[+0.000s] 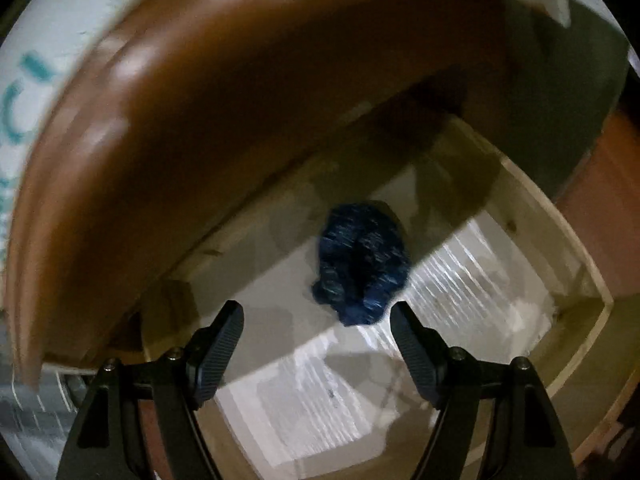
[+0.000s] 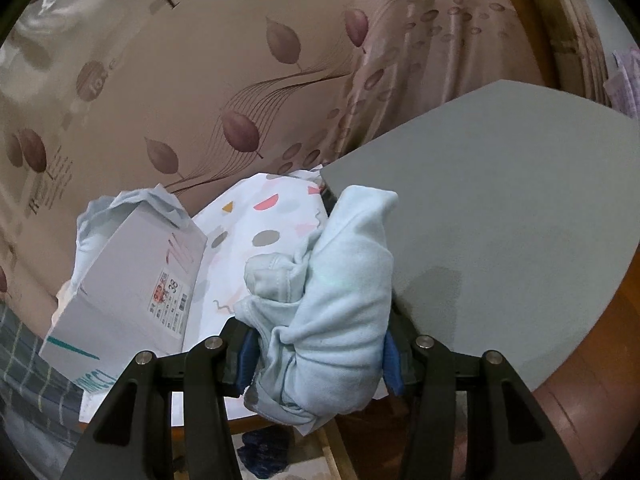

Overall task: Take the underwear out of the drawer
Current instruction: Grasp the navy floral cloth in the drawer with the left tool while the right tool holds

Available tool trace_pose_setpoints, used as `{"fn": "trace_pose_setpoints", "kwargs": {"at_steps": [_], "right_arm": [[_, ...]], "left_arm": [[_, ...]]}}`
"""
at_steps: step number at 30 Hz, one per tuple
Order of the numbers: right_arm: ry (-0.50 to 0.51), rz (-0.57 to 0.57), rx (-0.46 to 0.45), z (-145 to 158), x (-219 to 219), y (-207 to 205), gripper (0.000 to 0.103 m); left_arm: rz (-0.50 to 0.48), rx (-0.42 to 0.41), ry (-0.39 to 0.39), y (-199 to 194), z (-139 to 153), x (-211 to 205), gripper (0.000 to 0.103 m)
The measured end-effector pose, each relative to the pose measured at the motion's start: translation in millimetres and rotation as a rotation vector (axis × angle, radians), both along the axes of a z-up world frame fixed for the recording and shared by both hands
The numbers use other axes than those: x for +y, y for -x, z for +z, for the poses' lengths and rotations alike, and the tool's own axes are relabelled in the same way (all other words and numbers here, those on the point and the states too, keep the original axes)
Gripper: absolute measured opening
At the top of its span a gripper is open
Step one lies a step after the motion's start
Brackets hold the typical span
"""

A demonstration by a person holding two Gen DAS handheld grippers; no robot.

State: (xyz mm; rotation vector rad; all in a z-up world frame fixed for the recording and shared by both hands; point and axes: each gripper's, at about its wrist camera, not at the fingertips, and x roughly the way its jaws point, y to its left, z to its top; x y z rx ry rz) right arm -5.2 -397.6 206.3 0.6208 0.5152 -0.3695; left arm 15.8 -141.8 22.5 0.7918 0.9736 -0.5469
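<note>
1 navy underwear [image 1: 362,264] in drawer [image 1: 520,216]; left fingers [image 1: 316,322] wide, right fingers [image 2: 316,354] hold pale-blue underwear [image 2: 340,280].

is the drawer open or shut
Open. The left wrist view looks down past the left gripper into the drawer, showing its pale floor and walls, with a dark blue garment lying inside.

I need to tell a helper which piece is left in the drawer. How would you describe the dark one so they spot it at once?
Look into the open wooden drawer under the brown furniture top. On its pale lined bottom lies one crumpled dark blue garment flecked with lighter thread, just ahead of the left gripper, whose jaws stand open. It is the only dark bundle there; the right gripper holds a pale blue one.
</note>
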Motion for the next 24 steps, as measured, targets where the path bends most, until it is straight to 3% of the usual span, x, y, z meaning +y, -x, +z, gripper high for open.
{"fn": "trace_pose_setpoints", "kwargs": {"at_steps": [6,9,12,19,24], "right_arm": [[-0.04,-0.011,-0.014,-1.6,-5.7,2.0,0.047],[-0.032,-0.014,-0.014,-1.0,-5.7,2.3,0.047],[-0.036,-0.016,-0.016,-0.6,-5.9,2.1,0.047],[-0.041,-0.001,-0.013,-0.9,-4.8,1.5,0.047],[-0.082,0.011,-0.011,-5.3,-7.1,-1.2,0.047]], "left_arm": [[-0.101,0.095,-0.041,0.2,-19.2,-17.4,0.078],[-0.155,0.074,-0.076,1.6,-27.1,-23.9,0.078],[-0.184,0.124,-0.113,2.5,-41.3,-28.9,0.078],[-0.271,0.033,-0.149,3.9,-55.1,-38.2,0.078],[-0.277,0.044,-0.12,-5.6,-60.3,-35.7,0.078]]}}
